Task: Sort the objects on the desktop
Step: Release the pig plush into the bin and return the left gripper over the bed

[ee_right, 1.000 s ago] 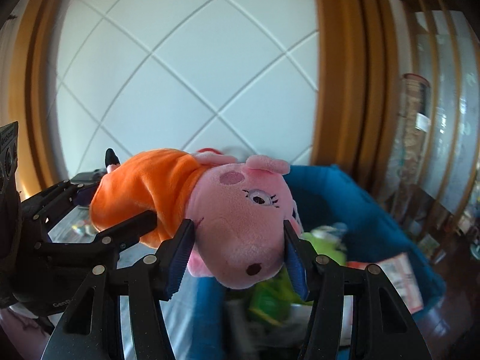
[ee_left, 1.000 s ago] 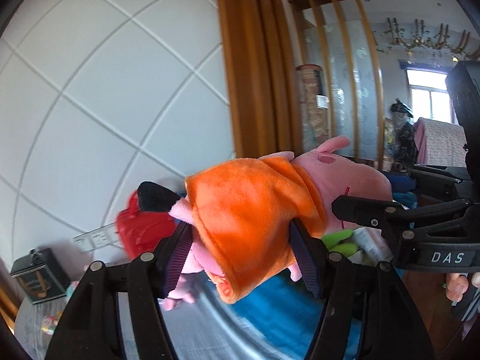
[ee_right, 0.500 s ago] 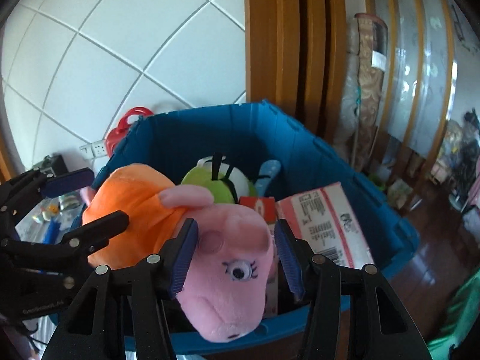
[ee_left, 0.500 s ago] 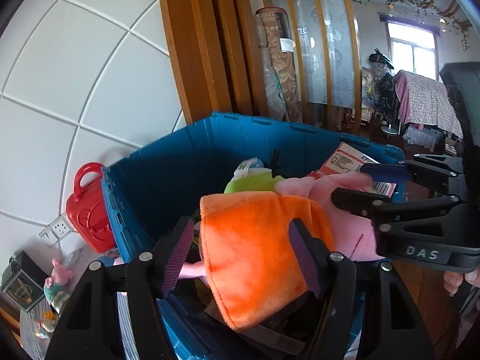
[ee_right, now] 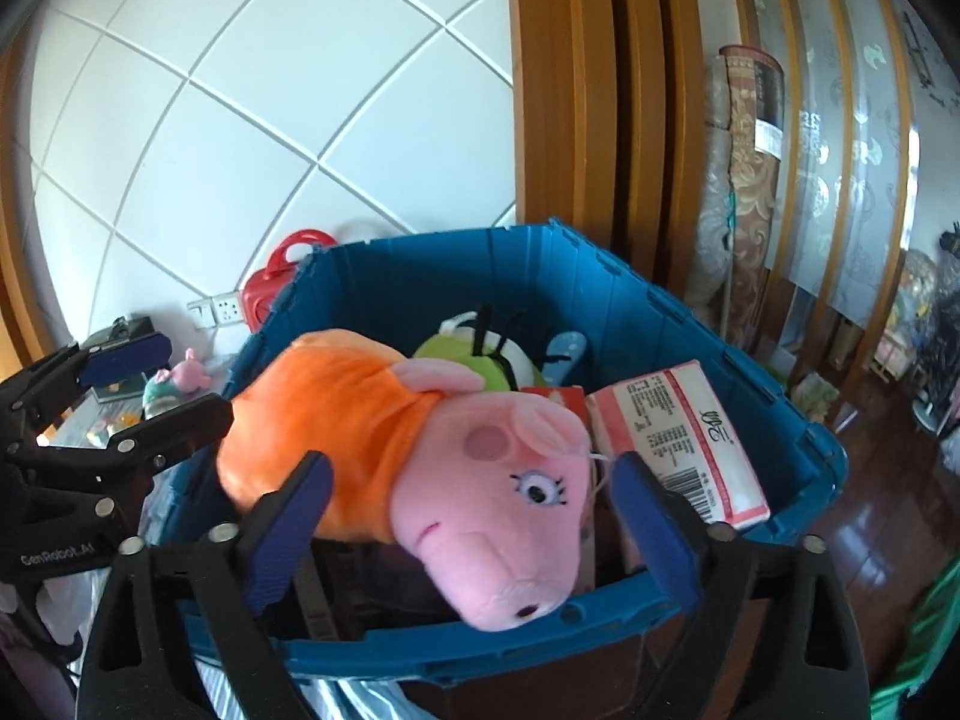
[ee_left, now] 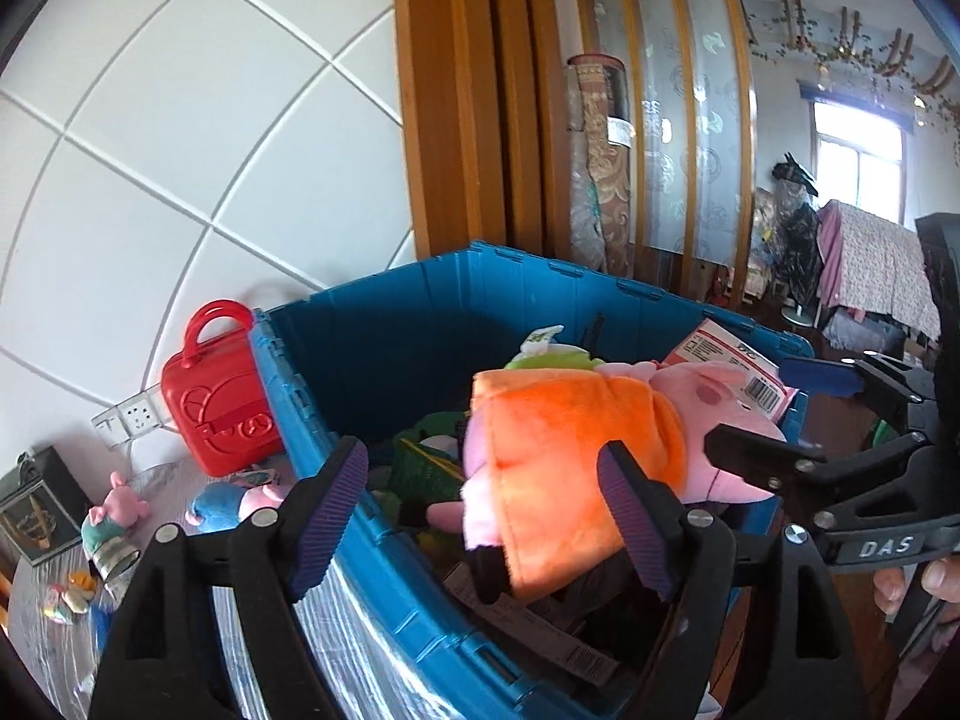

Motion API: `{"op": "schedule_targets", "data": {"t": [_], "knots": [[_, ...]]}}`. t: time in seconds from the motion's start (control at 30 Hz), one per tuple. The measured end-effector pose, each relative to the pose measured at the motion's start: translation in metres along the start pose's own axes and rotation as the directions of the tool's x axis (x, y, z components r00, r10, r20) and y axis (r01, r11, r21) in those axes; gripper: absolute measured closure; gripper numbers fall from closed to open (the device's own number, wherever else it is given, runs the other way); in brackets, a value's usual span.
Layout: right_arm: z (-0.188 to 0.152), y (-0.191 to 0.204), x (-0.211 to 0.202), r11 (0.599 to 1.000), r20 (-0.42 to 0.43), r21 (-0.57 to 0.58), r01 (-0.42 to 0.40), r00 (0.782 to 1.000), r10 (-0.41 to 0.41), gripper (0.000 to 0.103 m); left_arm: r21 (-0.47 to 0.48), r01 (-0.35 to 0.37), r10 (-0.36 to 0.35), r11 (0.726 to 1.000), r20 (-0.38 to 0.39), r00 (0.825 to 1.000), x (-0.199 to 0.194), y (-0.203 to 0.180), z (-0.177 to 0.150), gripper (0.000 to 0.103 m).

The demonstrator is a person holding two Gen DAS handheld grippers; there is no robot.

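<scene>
your pig plush (ee_right: pixel 456 468) w/ the orange dress lies on top of the pile inside the blue bin (ee_right: pixel 774 390), snout hanging over the bin's near rim in the right wrist view, dress end toward the bin's left wall. your right gripper (ee_right: pixel 474 528) has its jaws spread wide, 1 pad each side of the pig's head; whether the pads touch the plush, can't tell. your left gripper (ee_left: pixel 480 516) is spread too: in the left wrist view its left pad sits out over the bin's left wall, clear of the toy, and the right pad is just beside the orange dress, contact can't be told.

under and behind the pig: a green plush (ee_right: pixel 480 357) w/ black antennae near the bin's far wall, and a white-and-red pack (ee_right: pixel 678 438) w/ a barcode leaning toward the bin's right wall.

outside the bin, on the desk by its left wall, a red toy case (ee_left: pixel 219 402) stands against the white wall. nearer the desk's left edge sit 2 small plush toys (ee_left: pixel 114 519) and a dark box (ee_left: pixel 36 504).
</scene>
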State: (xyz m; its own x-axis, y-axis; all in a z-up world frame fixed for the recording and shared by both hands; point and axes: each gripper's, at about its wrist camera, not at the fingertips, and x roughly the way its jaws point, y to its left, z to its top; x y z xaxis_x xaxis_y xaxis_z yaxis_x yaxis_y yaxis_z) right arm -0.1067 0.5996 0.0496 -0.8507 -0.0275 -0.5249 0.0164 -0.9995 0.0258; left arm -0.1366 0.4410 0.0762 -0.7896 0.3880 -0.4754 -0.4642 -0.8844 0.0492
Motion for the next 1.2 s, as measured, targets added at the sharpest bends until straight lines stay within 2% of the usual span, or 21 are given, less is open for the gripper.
{"op": "schedule_targets", "data": {"t": [0.3,0.5,0.7,0.8,0.87,1.0,1.2], "knots": [[0.003,0.046,-0.022,0.997,0.055,-0.053,-0.052,0.997,0.055,0.000,-0.127,-0.064,0.071,0.990,0.055,0.996,-0.035,0.042,-0.019,0.020],[0.006,0.105,-0.026,0.984,0.074,-0.108,-0.138,0.986,0.146,0.000,-0.207,-0.147,0.162,0.967,0.057,0.985,-0.062,0.092,-0.046,0.020],[0.007,0.187,-0.026,0.953,0.079,-0.179,-0.246,0.962,0.263,0.000,-0.319,-0.249,0.272,0.914,0.029,0.962,-0.097,0.176,-0.089,0.020],[0.007,0.229,-0.012,0.935,0.042,-0.192,-0.298,0.949,0.311,0.000,-0.363,-0.308,0.328,0.880,-0.008,0.945,-0.113,0.222,-0.114,0.020],[0.005,0.254,0.002,0.929,0.011,-0.194,-0.316,0.946,0.325,0.000,-0.389,-0.356,0.373,0.849,-0.035,0.927,-0.124,0.254,-0.133,0.020],[-0.001,0.302,0.036,0.918,-0.061,-0.159,-0.363,0.932,0.358,0.000,-0.407,-0.417,0.419,0.812,-0.091,0.904,-0.146,0.313,-0.167,0.020],[-0.013,0.377,0.095,0.928,-0.179,-0.086,-0.362,0.922,0.343,0.000,-0.433,-0.496,0.461,0.752,-0.191,0.866,-0.170,0.406,-0.223,0.020]]}}
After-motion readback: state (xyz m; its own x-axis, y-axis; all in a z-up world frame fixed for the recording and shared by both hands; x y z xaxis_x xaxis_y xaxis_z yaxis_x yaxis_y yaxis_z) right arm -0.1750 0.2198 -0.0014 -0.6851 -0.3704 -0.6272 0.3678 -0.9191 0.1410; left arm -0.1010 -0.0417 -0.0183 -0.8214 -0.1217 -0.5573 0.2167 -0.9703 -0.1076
